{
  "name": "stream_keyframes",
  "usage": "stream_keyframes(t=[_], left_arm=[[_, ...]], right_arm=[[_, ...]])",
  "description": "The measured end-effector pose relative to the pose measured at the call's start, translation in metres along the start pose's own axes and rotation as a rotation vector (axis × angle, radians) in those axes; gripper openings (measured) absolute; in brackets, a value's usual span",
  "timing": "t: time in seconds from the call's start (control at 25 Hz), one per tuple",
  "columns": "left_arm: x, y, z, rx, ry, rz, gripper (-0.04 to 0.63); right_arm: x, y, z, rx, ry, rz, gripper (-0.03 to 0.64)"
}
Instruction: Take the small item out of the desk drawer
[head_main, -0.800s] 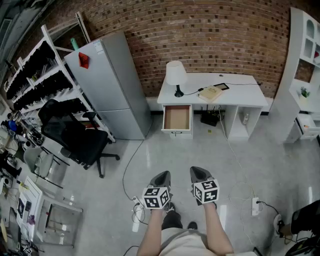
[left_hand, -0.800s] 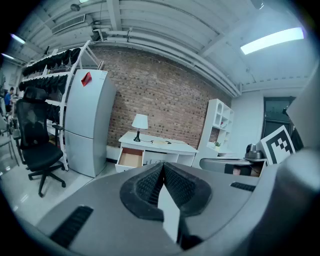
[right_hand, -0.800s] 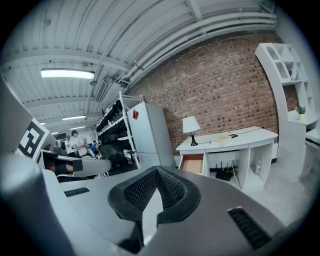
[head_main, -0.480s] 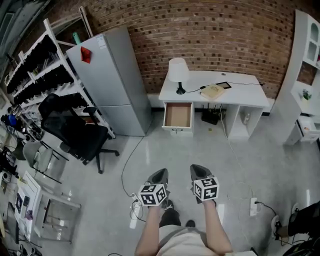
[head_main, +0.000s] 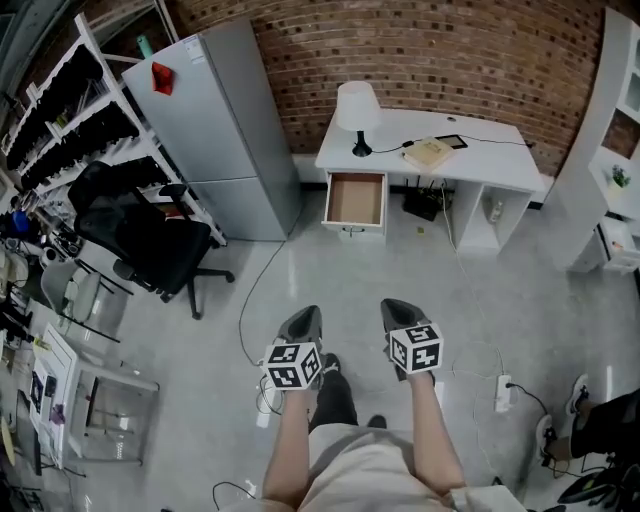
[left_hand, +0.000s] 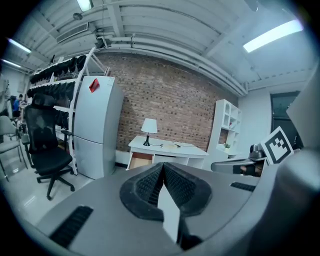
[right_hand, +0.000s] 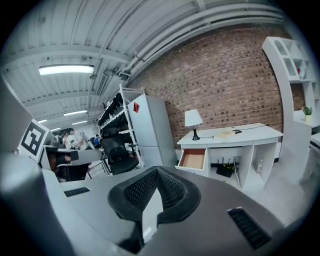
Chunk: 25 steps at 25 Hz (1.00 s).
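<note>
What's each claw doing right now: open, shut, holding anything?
Left claw: shut, holding nothing.
Right claw: shut, holding nothing.

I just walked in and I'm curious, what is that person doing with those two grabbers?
A person stands on the floor, well back from the white desk, holding a left gripper and a right gripper out in front. Both are shut and empty. The drawer is pulled open below the lamp, but neither gripper has reached it yet.
</note>
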<state>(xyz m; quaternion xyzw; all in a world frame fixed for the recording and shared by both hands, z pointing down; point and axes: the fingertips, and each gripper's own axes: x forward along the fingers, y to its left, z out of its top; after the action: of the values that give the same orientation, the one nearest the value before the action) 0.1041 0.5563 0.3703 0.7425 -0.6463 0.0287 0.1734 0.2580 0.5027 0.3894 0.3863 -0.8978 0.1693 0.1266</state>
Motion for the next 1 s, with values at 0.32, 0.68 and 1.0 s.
stream_keyframes(t=[0.32, 0.68, 1.0], left_arm=[[0.058, 0.072, 0.016, -0.084, 0.014, 0.042, 0.017], [0.17, 0.122, 0.067, -0.106, 0.02, 0.007, 0.017], [0.26, 0.157, 0.075, -0.058, 0.112, -0.052, 0.017]], right_arm=[[0.07, -0.027, 0.015, 0.037, 0.017, -0.016, 0.02], [0.16, -0.077, 0.023, 0.058, 0.133, -0.058, 0.02], [0.234, -0.111, 0.058, 0.092, 0.144, -0.11, 0.02]])
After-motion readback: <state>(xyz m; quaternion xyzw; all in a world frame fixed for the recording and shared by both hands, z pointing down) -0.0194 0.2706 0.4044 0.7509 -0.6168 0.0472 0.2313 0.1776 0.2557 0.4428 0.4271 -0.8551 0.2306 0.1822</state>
